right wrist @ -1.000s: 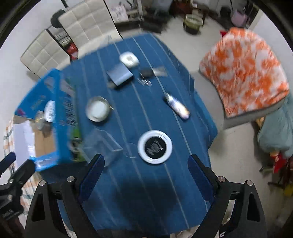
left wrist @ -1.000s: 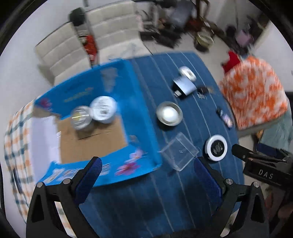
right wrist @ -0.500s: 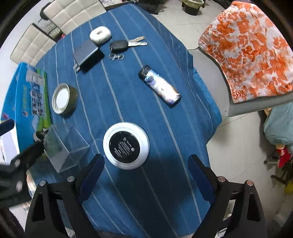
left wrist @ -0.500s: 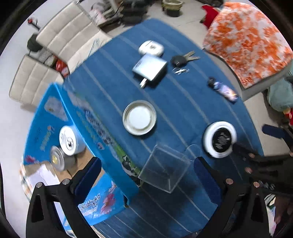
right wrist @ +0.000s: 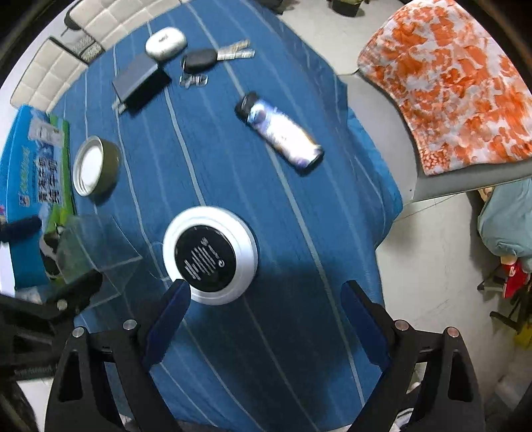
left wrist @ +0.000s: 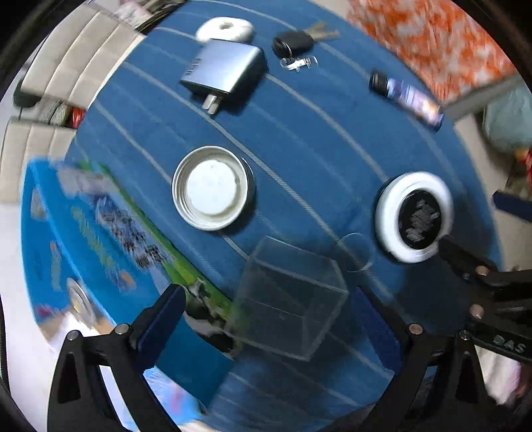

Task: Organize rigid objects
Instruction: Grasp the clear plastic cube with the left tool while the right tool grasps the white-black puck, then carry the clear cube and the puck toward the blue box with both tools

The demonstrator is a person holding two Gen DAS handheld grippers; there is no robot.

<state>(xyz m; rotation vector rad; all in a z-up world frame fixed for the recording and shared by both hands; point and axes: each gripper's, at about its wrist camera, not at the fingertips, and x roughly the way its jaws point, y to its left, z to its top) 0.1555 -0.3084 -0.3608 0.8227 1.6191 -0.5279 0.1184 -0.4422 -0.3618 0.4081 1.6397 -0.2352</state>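
My left gripper (left wrist: 266, 319) is open and hangs just above a clear plastic box (left wrist: 289, 295) that lies between its fingers, beside the blue cardboard box (left wrist: 83, 226). My right gripper (right wrist: 266, 319) is open and empty, just in front of a white round case with a black centre (right wrist: 209, 254); the case also shows in the left wrist view (left wrist: 414, 216). On the blue striped cloth (right wrist: 299, 199) lie a metal lid (left wrist: 212, 187), a grey charger (left wrist: 222, 68), a white case (left wrist: 224, 28), car keys (left wrist: 296, 41) and a small printed bottle (right wrist: 282, 133).
White padded chairs (right wrist: 50, 73) stand behind the table. An orange patterned cushion (right wrist: 455, 83) lies on a seat to the right. The table's right edge drops to a pale floor (right wrist: 432, 266). The left gripper's arm (right wrist: 40, 299) shows at left in the right wrist view.
Both grippers have moved down and closer to the table. The left one swung from the blue box toward the clear box; the right one closed in on the white round case.
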